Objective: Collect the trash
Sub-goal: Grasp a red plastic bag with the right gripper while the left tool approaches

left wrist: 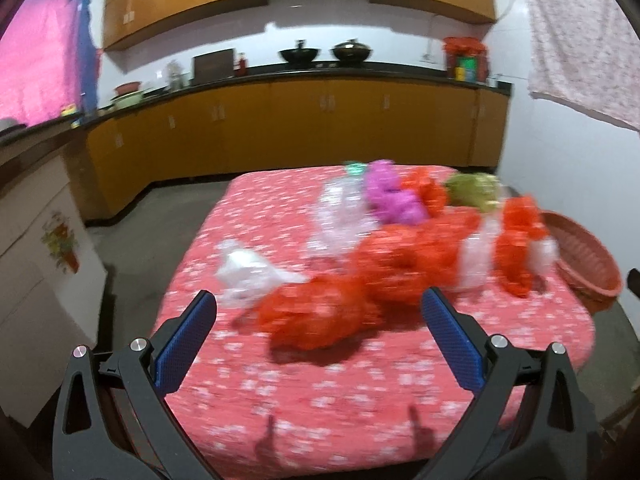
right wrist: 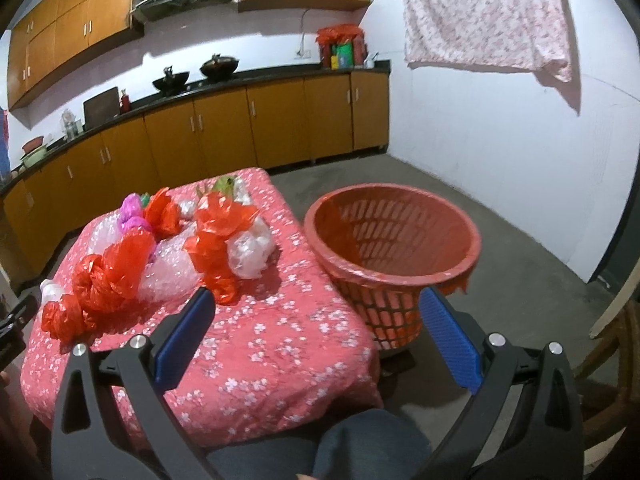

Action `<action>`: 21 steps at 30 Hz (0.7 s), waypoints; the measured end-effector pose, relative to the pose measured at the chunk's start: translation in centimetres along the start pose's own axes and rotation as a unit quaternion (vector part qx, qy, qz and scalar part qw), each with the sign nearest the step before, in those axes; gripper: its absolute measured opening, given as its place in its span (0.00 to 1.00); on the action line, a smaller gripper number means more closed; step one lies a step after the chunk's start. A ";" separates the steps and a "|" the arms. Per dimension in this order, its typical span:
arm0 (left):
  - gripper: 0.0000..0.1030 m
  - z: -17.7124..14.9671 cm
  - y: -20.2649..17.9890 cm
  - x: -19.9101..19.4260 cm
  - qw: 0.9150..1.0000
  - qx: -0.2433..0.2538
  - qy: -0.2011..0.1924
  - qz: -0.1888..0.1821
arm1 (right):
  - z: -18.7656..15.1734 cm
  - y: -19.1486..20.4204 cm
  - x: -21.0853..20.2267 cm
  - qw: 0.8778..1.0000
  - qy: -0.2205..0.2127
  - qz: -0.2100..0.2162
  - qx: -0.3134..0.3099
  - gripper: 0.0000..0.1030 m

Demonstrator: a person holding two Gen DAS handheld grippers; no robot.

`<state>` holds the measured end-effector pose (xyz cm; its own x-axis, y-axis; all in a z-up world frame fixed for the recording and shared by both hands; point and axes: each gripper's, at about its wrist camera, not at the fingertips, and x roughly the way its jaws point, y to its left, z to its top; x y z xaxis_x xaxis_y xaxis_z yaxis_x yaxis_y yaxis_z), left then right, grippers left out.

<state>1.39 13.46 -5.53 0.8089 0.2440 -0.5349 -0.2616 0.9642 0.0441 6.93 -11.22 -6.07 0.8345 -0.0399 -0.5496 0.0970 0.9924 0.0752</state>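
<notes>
Right now the trash sits in a loose heap on the table [right wrist: 280, 344], which is draped in a pink floral cloth. Nearest in the left wrist view is a crumpled red plastic bag [left wrist: 320, 316], lying between the spread fingers of the left gripper [left wrist: 320, 304], though whether the gripper touches it cannot be told through the blur. To the left of that bag lies a white plastic scrap [left wrist: 244, 272]. Farther back are another red bag [left wrist: 404, 260], a sheet of clear bubble wrap [left wrist: 340, 212], a purple bag [left wrist: 392, 196], a green bag [left wrist: 474, 190] at the far edge, and a red and clear bundle [left wrist: 520, 248] toward the right.

Both tools are released, jaws wide apart and holding nothing. The right gripper [right wrist: 316, 308] hangs over the near right part of the table, its left finger above the cloth and its right finger in front of the red slatted basket [right wrist: 400, 276]. That basket stands on the floor just beside the table's right edge.

Beyond the table, orange-brown cabinets [right wrist: 224, 136] run along the far wall under a dark counter with two black woks [right wrist: 220, 66]. A pale floral cloth [right wrist: 488, 16] hangs on the right wall. A person's knee in blue fabric [right wrist: 360, 440] shows at the bottom of the right wrist view.
</notes>
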 end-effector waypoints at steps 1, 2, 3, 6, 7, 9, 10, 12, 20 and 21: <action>0.98 0.0 0.7 0.4 1.000 -0.003 0.001 0.007 | 0.2 0.4 0.5 1.000 0.002 0.005 -0.003 0.96; 0.98 -0.1 1.7 0.9 1.000 -0.009 0.004 0.015 | 0.3 0.9 0.9 1.000 0.003 0.010 -0.008 0.96; 0.98 -0.2 2.1 1.2 1.000 -0.012 0.007 0.019 | 0.5 1.3 1.3 1.000 0.004 0.011 -0.012 0.96; 0.98 -0.1 3.8 2.4 0.999 -0.031 0.017 0.028 | 1.2 2.9 2.6 0.999 0.005 0.020 -0.028 0.96; 0.98 0.0 4.0 2.7 0.999 -0.035 0.019 0.028 | 1.4 3.5 3.0 0.999 0.005 0.023 -0.032 0.95; 0.98 -0.1 4.4 3.1 0.999 -0.039 0.021 0.027 | 1.9 4.4 4.1 0.999 0.009 0.029 -0.037 0.88; 0.98 -0.1 4.5 3.2 0.999 -0.038 0.021 0.026 | 2.2 4.8 4.6 0.999 0.013 0.033 -0.037 0.83; 0.98 -0.2 4.3 3.4 0.999 -0.033 0.020 0.019 | 2.8 5.4 6.0 0.998 0.024 0.042 -0.031 0.77; 0.98 -0.2 2.6 4.7 0.999 -0.014 0.024 -0.015 | 4.9 7.8 9.8 0.997 0.046 0.054 -0.021 0.59; 0.98 -0.1 2.4 4.8 0.999 -0.014 0.024 -0.018 | 5.1 8.2 10.2 0.997 0.043 0.051 -0.027 0.59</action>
<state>4.60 16.90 -8.06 0.7917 0.2040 -0.5758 -0.2482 0.9687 0.0019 18.94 -4.05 -6.82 0.7887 0.0690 -0.6108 -0.0169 0.9957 0.0906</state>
